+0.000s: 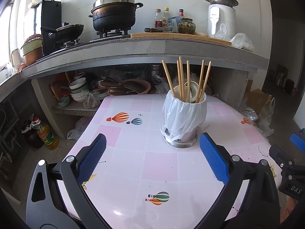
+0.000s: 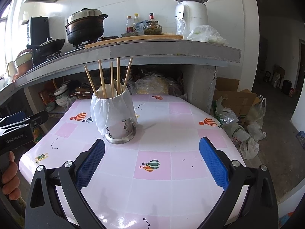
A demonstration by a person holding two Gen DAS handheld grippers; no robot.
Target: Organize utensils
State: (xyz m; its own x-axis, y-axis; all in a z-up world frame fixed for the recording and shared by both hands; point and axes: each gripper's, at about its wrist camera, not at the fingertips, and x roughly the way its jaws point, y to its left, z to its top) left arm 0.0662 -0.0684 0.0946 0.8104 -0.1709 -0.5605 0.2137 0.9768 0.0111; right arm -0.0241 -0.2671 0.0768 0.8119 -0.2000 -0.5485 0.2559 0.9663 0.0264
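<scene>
A steel utensil holder point(image 1: 181, 137) point(image 2: 120, 131), wrapped in a white plastic bag point(image 1: 184, 112) point(image 2: 112, 108), stands on the pink checked table point(image 1: 160, 164) point(image 2: 152, 129). Several wooden chopsticks point(image 1: 183, 80) point(image 2: 114, 76) and a pale spoon point(image 1: 194, 90) point(image 2: 108, 91) stick up out of it. My left gripper point(image 1: 152, 143) is open, low over the table, just short of the holder, with nothing between its blue pads. My right gripper point(image 2: 152, 145) is open too, to the right of the holder and empty. Each view shows the other gripper at its edge.
Behind the table runs a concrete counter point(image 1: 152, 47) with a black pot point(image 1: 114, 15), a wok, bottles and a white appliance point(image 1: 222, 17). Bowls and pans point(image 1: 80, 91) fill the shelf beneath. An oil bottle point(image 1: 46, 135) stands left on the floor; bags and a cardboard box point(image 2: 238, 105) lie right.
</scene>
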